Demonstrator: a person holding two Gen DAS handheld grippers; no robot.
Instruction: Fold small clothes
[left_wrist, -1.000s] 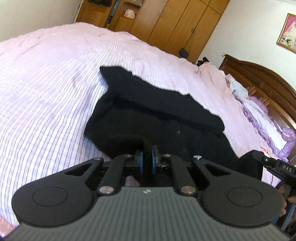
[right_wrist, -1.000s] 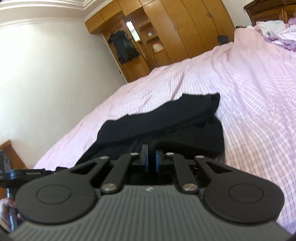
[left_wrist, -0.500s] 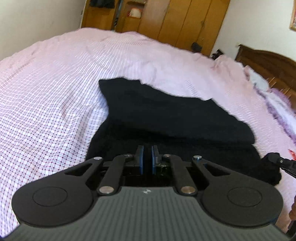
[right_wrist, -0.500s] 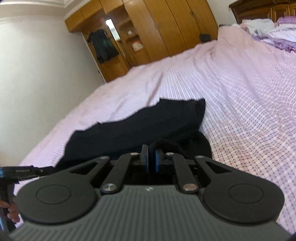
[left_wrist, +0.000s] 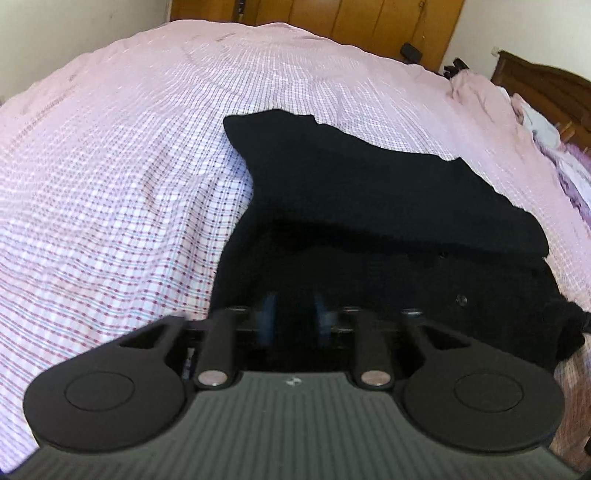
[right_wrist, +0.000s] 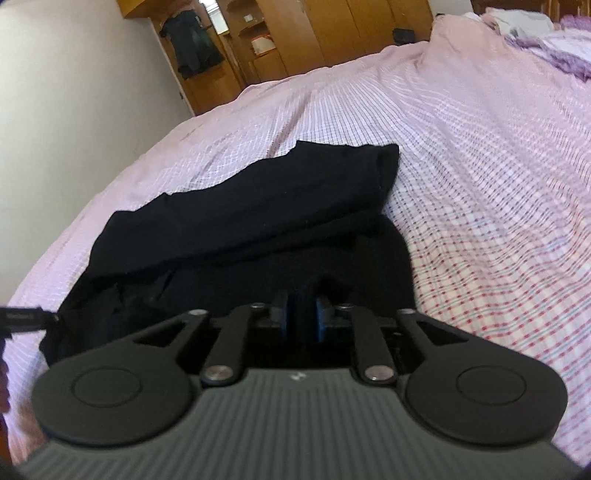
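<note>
Now both the left gripper (left_wrist: 293, 314) and right gripper (right_wrist: 303, 315) are just opening, releasing the black garment (left_wrist: 388, 206) that is lying folded on the pink checked bedspread (left_wrist: 110, 184). If cloth is clinging to a pad, pulling away risks dragging the fold open.

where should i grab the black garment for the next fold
Probably the near edge of the black garment, one gripper per corner, coming low from the near side. The far half already lies folded over, so that near hem is the loose layer on the pink checked bedspread.
</note>
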